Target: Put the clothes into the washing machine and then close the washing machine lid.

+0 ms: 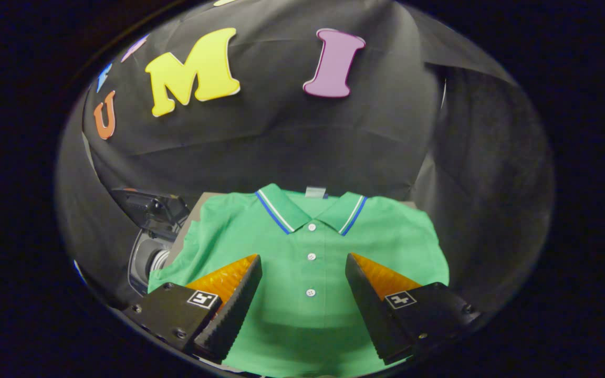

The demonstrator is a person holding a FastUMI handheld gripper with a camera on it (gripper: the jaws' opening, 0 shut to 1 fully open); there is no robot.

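A green polo shirt (302, 252) with a blue-and-white striped collar and white buttons lies spread flat, face up, on a surface just ahead of and under my fingers. My gripper (303, 270) hovers over the shirt's chest, open, its jaws wide apart with the button placket between them and nothing held. To the left of the shirt, beyond its sleeve, stands the washing machine (147, 247); I see its dark raised lid and part of the round drum opening.
The shirt rests on a grey-brown board (197, 207) whose far left corner shows by the machine. Black cloth walls close in behind and on both sides.
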